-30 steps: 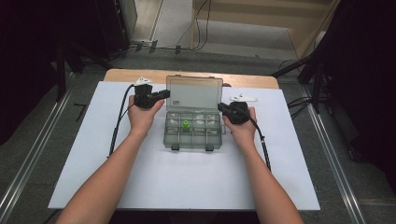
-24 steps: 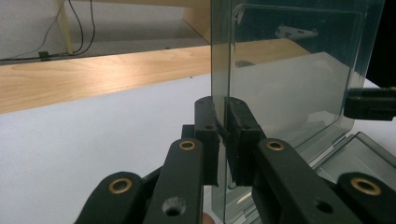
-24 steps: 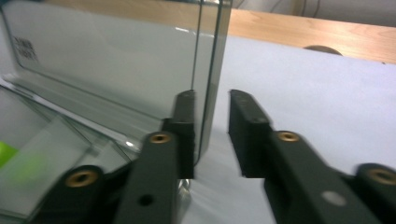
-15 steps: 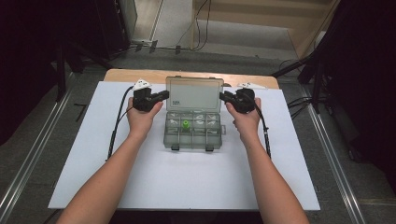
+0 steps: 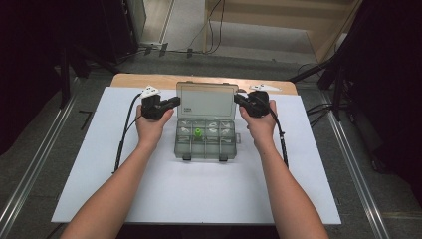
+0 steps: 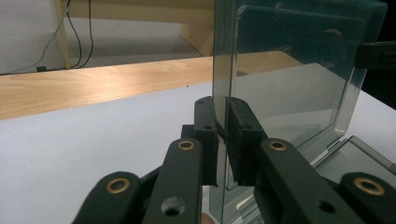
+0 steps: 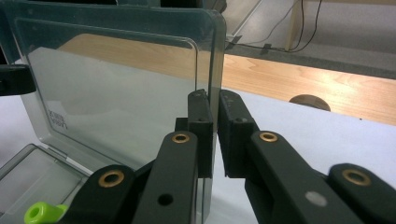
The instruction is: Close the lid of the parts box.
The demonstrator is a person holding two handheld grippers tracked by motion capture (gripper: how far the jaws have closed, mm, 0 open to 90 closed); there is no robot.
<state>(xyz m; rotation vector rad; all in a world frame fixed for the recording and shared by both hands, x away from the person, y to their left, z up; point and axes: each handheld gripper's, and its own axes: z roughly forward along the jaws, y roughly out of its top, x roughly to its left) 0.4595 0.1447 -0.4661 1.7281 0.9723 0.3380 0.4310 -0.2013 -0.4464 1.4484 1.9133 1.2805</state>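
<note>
The lid stands upright over the box on the table. Left claw pinches one lid edge, just widening slightly; right claw has just closed, pinching the other.

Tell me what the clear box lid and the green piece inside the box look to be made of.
Clear hinged box lid: likely smooth, glossy, grey-tinted plastic; the table shows through it. Small bright green piece: probably opaque moulded plastic with a slight sheen, though too small to be sure.
</note>
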